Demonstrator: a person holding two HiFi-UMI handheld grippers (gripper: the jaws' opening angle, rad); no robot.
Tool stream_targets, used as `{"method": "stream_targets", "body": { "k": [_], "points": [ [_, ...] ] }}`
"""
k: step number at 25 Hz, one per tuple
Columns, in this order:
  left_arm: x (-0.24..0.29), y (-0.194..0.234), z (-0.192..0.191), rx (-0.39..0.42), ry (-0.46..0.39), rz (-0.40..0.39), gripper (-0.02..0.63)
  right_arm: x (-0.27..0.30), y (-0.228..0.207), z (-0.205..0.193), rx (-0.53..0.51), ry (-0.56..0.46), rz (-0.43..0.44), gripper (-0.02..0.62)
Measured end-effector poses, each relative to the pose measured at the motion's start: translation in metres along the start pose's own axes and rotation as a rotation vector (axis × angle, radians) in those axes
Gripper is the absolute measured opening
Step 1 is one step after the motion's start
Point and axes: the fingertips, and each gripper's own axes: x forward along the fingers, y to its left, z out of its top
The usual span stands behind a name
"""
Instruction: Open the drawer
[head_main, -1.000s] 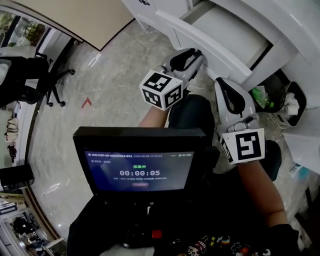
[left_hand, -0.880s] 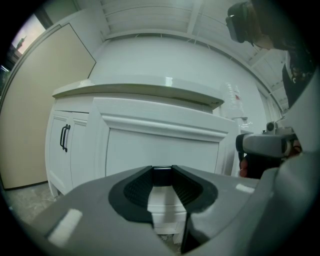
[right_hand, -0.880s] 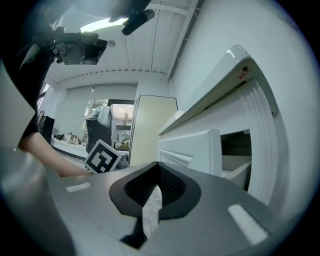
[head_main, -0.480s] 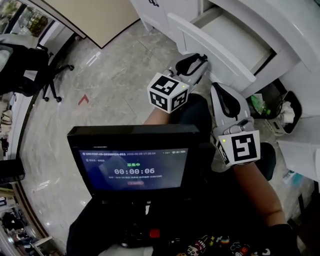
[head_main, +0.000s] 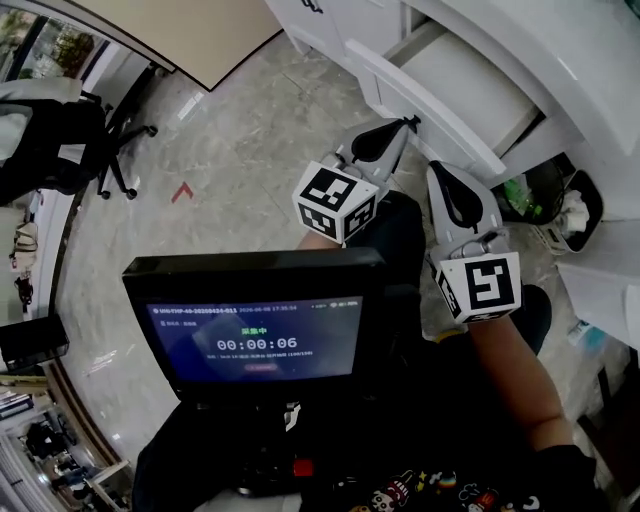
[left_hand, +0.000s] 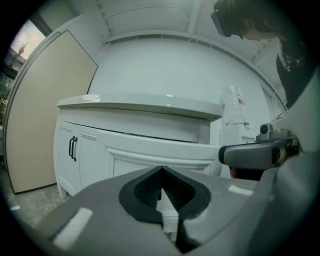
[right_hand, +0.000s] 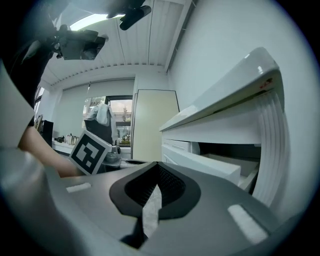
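Note:
The white drawer (head_main: 470, 85) stands pulled out of the white cabinet, its long front panel (head_main: 425, 105) slanting across the top right of the head view. My left gripper (head_main: 408, 124) is shut and empty, its tip just below that front panel. My right gripper (head_main: 438, 166) is shut and empty too, beside the left one and a little further from the panel. In the left gripper view the left gripper (left_hand: 160, 172) faces the drawer front (left_hand: 160, 150). Past the right gripper (right_hand: 156, 170), its own view shows the open drawer (right_hand: 210, 167) from the side.
A dark bin with litter (head_main: 560, 205) stands right of the cabinet. Cabinet doors with black handles (left_hand: 73, 147) are left of the drawer. A bottle (left_hand: 232, 102) stands on the countertop. An office chair (head_main: 90, 140) is far left, and a screen (head_main: 260, 330) is at my chest.
The left gripper's tip has edged closer to the drawer front. The right gripper keeps its place beside it. The drawer stands out about as before.

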Motion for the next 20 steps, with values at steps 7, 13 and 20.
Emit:
{"method": "stream_targets", "body": {
  "k": [7,13,20],
  "points": [
    [-0.019,-0.021,0.093,-0.034,0.05,-0.014,0.006,-0.015,0.005,0.074,0.037,0.09,-0.041,0.021],
    [-0.033,-0.042,0.177,-0.065,0.061,-0.012,0.006,-0.042,0.002,0.161,0.054,0.111,-0.083,0.02],
    [-0.06,-0.078,0.265,-0.067,0.047,-0.029,0.006,-0.078,0.008,0.253,0.045,0.1,-0.115,0.02]
  ]
}}
